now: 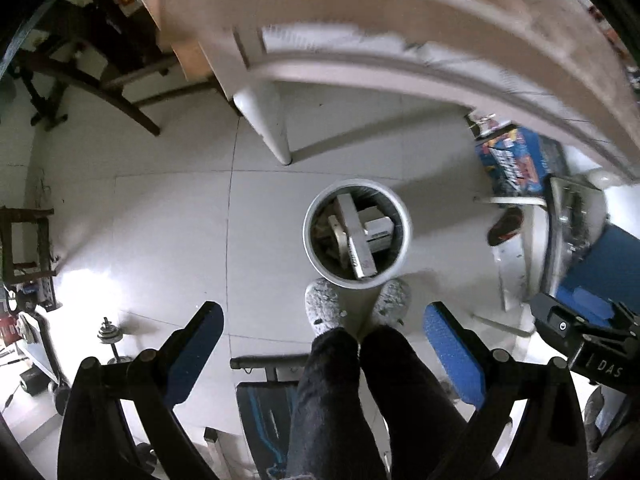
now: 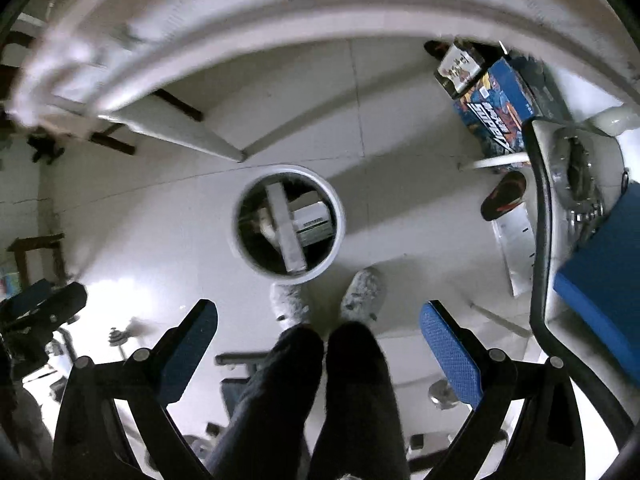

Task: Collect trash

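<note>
While both hang above the floor, the left hand-held gripper (image 1: 322, 340) and right hand-held gripper (image 2: 318, 336) gape apart, empty; the white waste bin (image 1: 357, 282) holding cardboard boxes (image 1: 360, 240) stands just before the slippered feet (image 1: 322, 304).

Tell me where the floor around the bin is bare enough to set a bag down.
Bare tile lies left of the white bin, bordered by the white table leg above and the dumbbell below left. A smaller patch sits between bin and table. Crowded: the slippers touch the bin's near side; right, a shoe and boxes.
</note>
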A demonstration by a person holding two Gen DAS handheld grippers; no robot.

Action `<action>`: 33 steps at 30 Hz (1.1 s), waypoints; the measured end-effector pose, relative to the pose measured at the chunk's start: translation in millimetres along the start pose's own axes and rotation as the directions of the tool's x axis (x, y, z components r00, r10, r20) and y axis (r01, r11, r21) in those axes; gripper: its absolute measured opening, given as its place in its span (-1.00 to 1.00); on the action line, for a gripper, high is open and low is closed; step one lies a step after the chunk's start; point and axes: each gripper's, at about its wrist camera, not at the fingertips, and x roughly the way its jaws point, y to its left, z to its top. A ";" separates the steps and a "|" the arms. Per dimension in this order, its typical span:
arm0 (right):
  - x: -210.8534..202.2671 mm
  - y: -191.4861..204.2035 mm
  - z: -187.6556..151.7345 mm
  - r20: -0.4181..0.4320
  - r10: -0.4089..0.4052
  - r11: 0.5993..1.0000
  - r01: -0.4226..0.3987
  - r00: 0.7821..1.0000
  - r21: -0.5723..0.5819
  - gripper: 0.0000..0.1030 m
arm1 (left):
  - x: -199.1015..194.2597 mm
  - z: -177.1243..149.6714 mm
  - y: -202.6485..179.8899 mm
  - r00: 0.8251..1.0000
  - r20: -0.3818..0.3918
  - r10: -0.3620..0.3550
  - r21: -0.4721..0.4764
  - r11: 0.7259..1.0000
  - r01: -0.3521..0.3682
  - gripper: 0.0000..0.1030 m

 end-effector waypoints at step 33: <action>-368.7 18.5 -85.6 0.137 0.309 0.943 -0.285 0.941 -0.172 0.99 | -283.6 -47.9 -32.3 0.919 0.205 -0.337 0.096 0.941 0.324 0.99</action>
